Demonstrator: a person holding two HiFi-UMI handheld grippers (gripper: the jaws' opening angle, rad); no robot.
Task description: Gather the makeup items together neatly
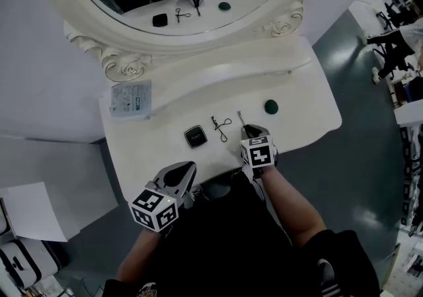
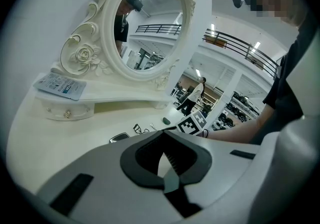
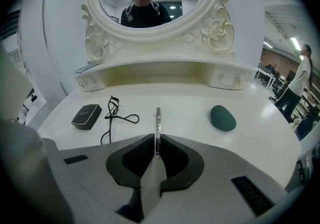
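Right tongs point(image 3: 157, 154) clamped on thin metal tweezers point(image 3: 158, 123), pointed out over tabletop point(image 3: 190, 99) between eyelash curler point(image 3: 111, 118) and green sponge point(image 3: 222, 117). Left tongs point(image 2: 166, 160) closed, nothing held. Tweezers best carried low, leftward, laid parallel beside curler and compact point(image 3: 86, 116).

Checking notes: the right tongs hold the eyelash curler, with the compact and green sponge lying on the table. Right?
No. The right tongs hold the thin metal stick; the eyelash curler lies on the table, as the right gripper view shows.
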